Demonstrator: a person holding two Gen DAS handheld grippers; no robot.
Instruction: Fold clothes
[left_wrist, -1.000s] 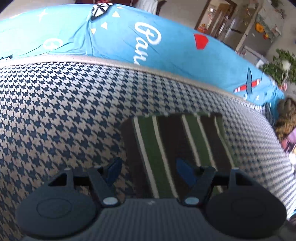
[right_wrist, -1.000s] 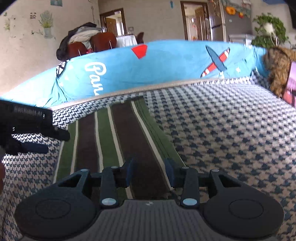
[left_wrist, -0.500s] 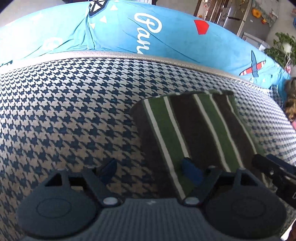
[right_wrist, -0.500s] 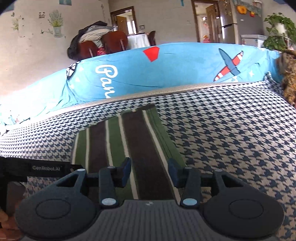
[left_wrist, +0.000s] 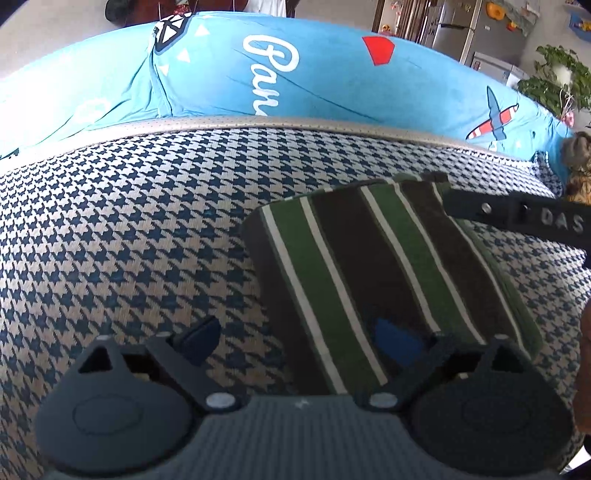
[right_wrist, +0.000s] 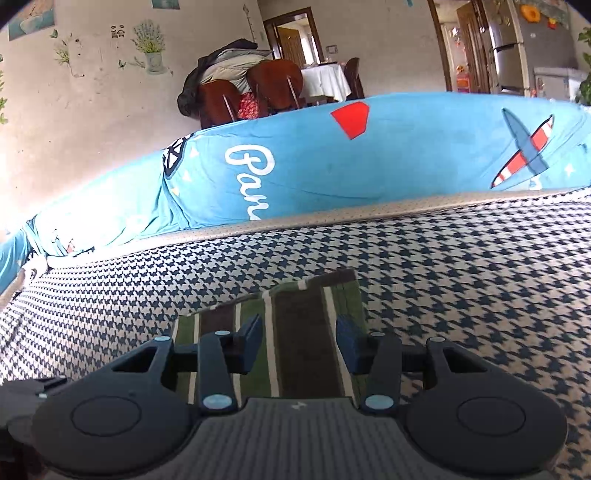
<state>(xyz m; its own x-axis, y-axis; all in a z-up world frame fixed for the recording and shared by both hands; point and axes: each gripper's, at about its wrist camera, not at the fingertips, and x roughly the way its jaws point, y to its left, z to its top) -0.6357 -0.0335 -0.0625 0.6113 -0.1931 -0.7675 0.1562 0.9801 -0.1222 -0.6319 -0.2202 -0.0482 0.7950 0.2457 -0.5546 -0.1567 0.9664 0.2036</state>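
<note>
A folded garment (left_wrist: 369, 266) with green, brown and white stripes lies flat on the houndstooth sofa seat (left_wrist: 129, 229). My left gripper (left_wrist: 299, 339) hovers over the garment's near left corner. Its jaws are opening wide, and the cloth under them is not pinched. The body of the other gripper (left_wrist: 517, 218) crosses the garment's far right corner. In the right wrist view the garment (right_wrist: 306, 332) lies just beyond my right gripper (right_wrist: 299, 336), which is open above its near end and presses on nothing.
A bright blue cover (right_wrist: 369, 166) with white lettering and a plane print drapes the sofa back. Chairs piled with coats (right_wrist: 240, 85), a fridge (right_wrist: 513, 48) and a plant (left_wrist: 561, 81) stand behind. Something brown and furry (left_wrist: 580, 166) sits at the seat's far right.
The left jaws have spread much wider and the garment has slid rightward in that view. The right gripper has drawn back and tipped up, showing more of the room. Its body now appears in the left view.
</note>
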